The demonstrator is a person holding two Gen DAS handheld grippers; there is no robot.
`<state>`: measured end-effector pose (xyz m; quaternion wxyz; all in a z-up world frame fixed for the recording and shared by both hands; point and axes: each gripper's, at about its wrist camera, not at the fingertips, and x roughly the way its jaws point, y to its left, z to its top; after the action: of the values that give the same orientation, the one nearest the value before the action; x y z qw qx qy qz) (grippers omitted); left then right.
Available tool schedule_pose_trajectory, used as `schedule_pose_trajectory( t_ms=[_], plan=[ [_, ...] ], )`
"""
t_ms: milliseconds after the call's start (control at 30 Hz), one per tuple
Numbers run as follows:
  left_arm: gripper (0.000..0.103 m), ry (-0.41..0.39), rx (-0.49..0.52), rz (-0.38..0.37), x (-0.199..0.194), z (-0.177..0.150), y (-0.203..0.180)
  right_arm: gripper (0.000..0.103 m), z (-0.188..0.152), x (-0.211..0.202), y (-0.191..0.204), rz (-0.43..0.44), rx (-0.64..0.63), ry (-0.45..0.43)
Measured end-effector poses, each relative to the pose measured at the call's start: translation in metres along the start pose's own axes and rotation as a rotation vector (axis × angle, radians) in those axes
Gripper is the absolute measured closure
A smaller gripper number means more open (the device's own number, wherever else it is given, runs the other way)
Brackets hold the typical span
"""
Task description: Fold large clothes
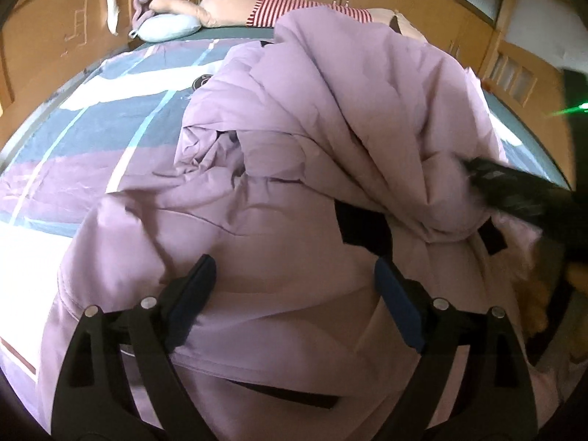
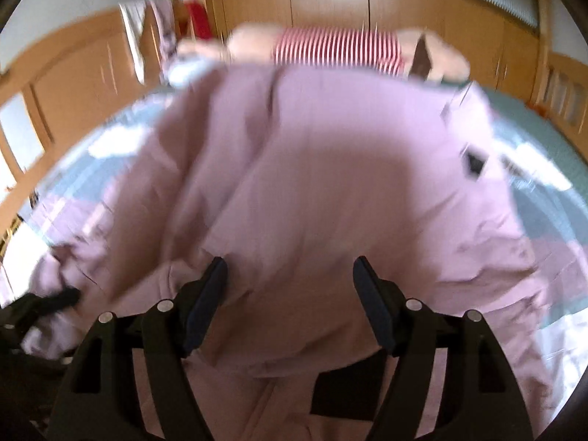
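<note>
- A large pale-lilac padded coat (image 1: 312,139) lies heaped on a bed with a patchwork cover (image 1: 110,121) in grey, white and mauve blocks.
- In the left wrist view, part of the coat is folded over itself into a thick, creased bundle, with black tabs and a dark fur trim (image 1: 514,191) at its right edge.
- The left gripper (image 1: 294,283) hangs above the near part of the coat, its jaws spread wide, with only smooth fabric below the gap and neither pad pressing on it.
- The right gripper (image 2: 290,286) also has its jaws well apart over the coat; nothing is pinched between them. This view is blurred.
- In the right wrist view, the left gripper appears as a dark shape at the lower left edge.
- At the far side of the bed lie a plush toy in a red-and-white striped top (image 1: 264,9) and a small pale-blue pillow (image 1: 169,27).
- Wooden wardrobes (image 2: 330,3) line the wall behind.
</note>
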<state>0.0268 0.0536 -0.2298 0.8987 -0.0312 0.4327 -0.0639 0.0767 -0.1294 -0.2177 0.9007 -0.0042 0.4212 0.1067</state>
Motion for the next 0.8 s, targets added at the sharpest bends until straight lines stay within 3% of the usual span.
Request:
schedule_pose_trajectory(
  t_ms=[200, 267, 333, 433, 500, 567, 633, 733, 800],
  plan=[
    [0.013, 0.024, 0.013, 0.018, 0.004, -0.002, -0.002, 0.024, -0.002, 0.005, 0.002, -0.014, -0.017, -0.005],
    [0.013, -0.009, -0.018, -0.021, -0.007, 0.005, 0.003, 0.024, -0.001, -0.004, 0.002, -0.006, -0.027, 0.003],
    [0.013, -0.036, -0.011, -0.017, -0.029, 0.015, 0.012, 0.025, -0.001, -0.024, -0.004, 0.016, -0.022, 0.018],
    [0.003, -0.037, 0.019, 0.039, -0.06, 0.027, 0.036, 0.023, -0.006, -0.07, -0.021, 0.058, 0.015, -0.009],
    [0.002, -0.03, -0.013, 0.053, -0.075, 0.023, 0.061, 0.016, -0.018, -0.099, -0.037, 0.011, 0.037, -0.04],
    [0.002, 0.024, -0.075, 0.091, -0.083, 0.009, 0.088, 0.016, -0.041, -0.12, -0.056, -0.056, 0.08, -0.031],
    [0.002, 0.102, -0.146, 0.069, -0.085, -0.011, 0.113, 0.016, -0.074, -0.139, -0.085, -0.13, 0.173, 0.044],
    [0.002, 0.25, -0.262, -0.012, -0.076, -0.045, 0.135, 0.016, -0.119, -0.164, -0.127, -0.147, 0.339, 0.168],
    [0.002, 0.329, -0.29, -0.029, -0.07, -0.063, 0.137, 0.015, -0.152, -0.179, -0.148, -0.13, 0.436, 0.267]
  ],
)
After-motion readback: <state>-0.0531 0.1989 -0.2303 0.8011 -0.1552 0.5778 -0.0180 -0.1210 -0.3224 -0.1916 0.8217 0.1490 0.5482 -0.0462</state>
